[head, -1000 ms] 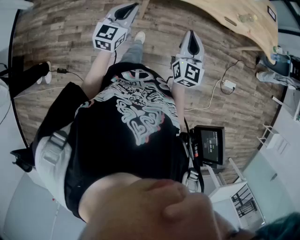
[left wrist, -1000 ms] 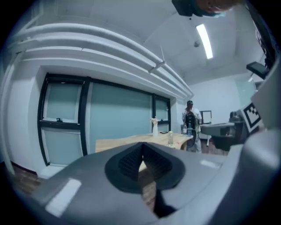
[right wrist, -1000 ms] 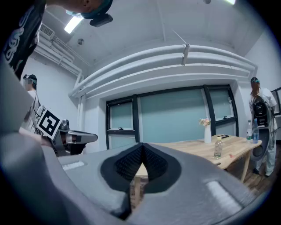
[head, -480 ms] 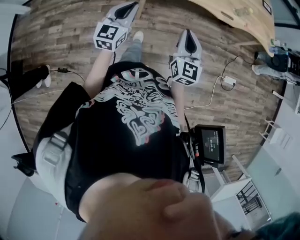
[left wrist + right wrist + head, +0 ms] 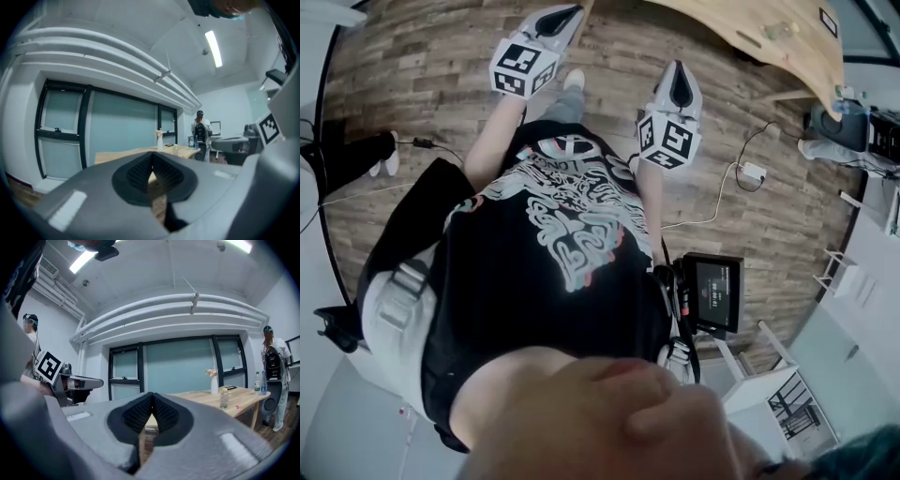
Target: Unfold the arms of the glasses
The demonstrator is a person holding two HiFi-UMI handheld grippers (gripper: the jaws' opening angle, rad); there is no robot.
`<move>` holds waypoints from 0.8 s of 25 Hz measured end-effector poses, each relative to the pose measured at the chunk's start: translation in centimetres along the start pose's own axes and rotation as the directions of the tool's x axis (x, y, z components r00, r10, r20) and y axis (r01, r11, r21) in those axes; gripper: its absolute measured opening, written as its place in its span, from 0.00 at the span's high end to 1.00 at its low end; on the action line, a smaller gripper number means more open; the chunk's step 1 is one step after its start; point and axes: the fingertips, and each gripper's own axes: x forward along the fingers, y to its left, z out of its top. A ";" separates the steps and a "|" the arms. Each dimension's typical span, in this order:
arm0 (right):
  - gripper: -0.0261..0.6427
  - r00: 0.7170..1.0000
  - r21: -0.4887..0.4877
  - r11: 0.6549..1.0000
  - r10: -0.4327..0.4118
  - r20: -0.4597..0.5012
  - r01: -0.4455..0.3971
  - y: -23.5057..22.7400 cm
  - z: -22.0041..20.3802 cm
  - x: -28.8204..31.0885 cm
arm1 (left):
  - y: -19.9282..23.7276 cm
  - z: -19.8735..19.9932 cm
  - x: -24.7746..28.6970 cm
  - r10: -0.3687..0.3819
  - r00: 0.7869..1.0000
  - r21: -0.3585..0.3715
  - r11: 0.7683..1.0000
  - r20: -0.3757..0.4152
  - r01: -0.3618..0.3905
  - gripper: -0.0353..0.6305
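Note:
No glasses show in any view. In the head view both grippers are held out in front of the person's chest, above a wood-plank floor. My left gripper [image 5: 565,14] points toward the top of the picture, its jaws closed with nothing between them. My right gripper [image 5: 679,81] is beside it, also shut and empty. In the left gripper view the ribbed pads of the left gripper [image 5: 152,165] meet tip to tip. The right gripper [image 5: 151,405] looks the same in its own view. A wooden table [image 5: 787,47] lies ahead to the right, out of reach.
On the table stand a vase [image 5: 214,380] and a bottle [image 5: 224,399]. A person with a backpack [image 5: 273,373] stands past its right end. A monitor on a stand [image 5: 715,292] and a white cable with a plug [image 5: 750,172] are on the floor at my right.
Both grippers have drifted slightly, and the head view has shifted a little. Both stay shut and empty.

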 end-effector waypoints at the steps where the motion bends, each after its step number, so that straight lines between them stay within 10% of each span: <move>1: 0.96 1.000 -0.002 1.000 -0.004 0.001 0.004 0.0 0.1 -0.5 | -0.5 0.1 -0.3 -0.012 1.000 -0.012 1.000 0.005 0.012 0.96; 20: 0.96 0.991 -0.050 0.997 -0.068 -0.118 0.062 -5.2 -3.6 7.7 | 2.9 -1.6 9.5 -0.017 1.000 0.009 1.000 -0.004 0.017 0.96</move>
